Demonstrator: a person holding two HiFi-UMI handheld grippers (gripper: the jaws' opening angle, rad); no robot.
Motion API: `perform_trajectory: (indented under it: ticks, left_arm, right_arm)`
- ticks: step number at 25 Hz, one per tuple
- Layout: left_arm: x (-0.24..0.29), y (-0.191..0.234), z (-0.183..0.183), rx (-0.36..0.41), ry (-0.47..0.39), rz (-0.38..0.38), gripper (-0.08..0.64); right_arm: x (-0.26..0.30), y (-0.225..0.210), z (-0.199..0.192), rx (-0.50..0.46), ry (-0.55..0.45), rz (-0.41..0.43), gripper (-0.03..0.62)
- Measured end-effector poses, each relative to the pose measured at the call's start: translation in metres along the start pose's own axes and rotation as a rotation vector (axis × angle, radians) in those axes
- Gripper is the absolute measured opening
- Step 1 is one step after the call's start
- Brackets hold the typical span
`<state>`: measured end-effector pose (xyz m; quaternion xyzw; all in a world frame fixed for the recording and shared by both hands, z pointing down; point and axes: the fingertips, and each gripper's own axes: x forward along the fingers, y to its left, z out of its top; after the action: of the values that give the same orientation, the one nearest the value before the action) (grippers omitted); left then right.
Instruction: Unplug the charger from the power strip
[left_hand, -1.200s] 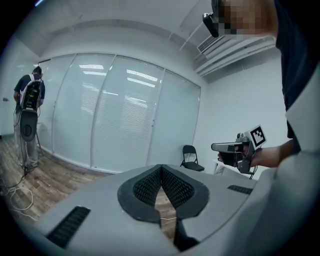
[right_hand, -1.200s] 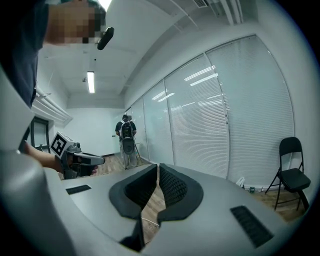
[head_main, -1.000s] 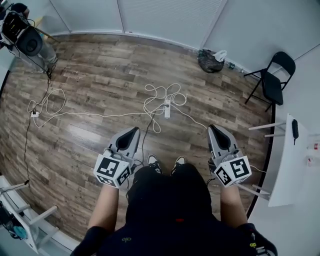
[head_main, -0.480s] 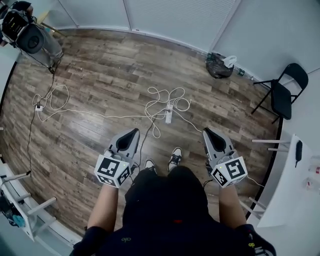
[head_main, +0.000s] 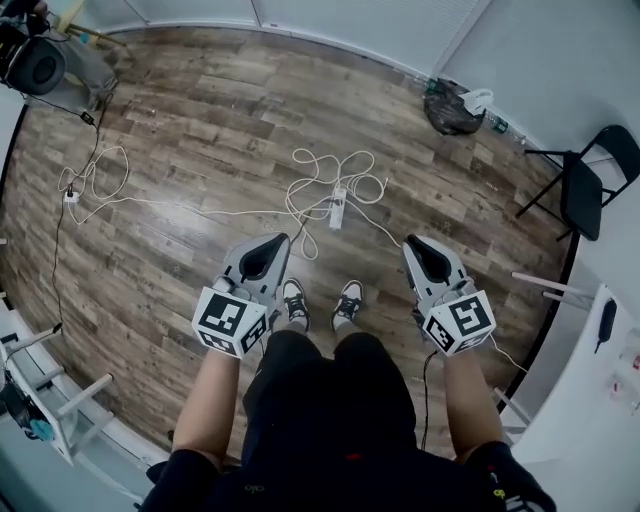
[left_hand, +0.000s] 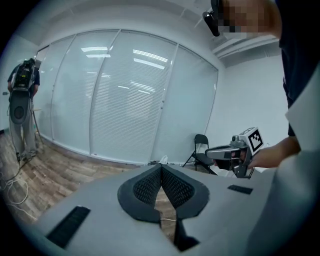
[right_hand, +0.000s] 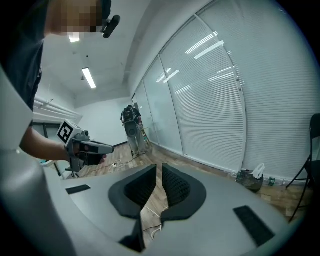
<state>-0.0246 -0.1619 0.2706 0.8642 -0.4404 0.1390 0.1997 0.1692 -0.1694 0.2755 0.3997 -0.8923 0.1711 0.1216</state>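
- While the head view looks steeply down on the wooden floor (head_main: 180, 150), the power strip (head_main: 338, 209) lies there among loops of white cord (head_main: 325, 170), well ahead of the person's shoes (head_main: 293, 303). The charger itself is too small to pick out. The left gripper (head_main: 279, 240) and right gripper (head_main: 410, 243) both hang well apart from the strip, so a long reach remains. A foot catching a loop could drag the strip off line.
- Left gripper view: the pads meet at their tips with nothing between them. Unless it opens before arriving, it would probably only knock the strip aside.
- Right gripper view: this one is likewise closed and empty, with only floor showing beyond the pads. If one gripper pulls while nothing pins the strip, the light strip may lift with the charger instead of releasing it. Seizing cord rather than the plug body would strain the cable.
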Motion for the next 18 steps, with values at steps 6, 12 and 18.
perform_trajectory:
  ticks: [6, 12, 18]
  left_arm:
    - [0.06, 0.043, -0.045, -0.002, 0.055, -0.061, 0.02]
    - [0.137, 0.091, -0.112, -0.005, 0.069, -0.07, 0.02]
    - [0.208, 0.13, -0.239, 0.043, 0.156, -0.107, 0.02]
  right_arm:
    - [0.072, -0.022, -0.074, -0.027, 0.093, -0.013, 0.034]
    - [0.152, -0.058, -0.198, -0.01, 0.169, 0.013, 0.131]
    - [0.222, -0.072, -0.337, -0.048, 0.264, 0.107, 0.162]
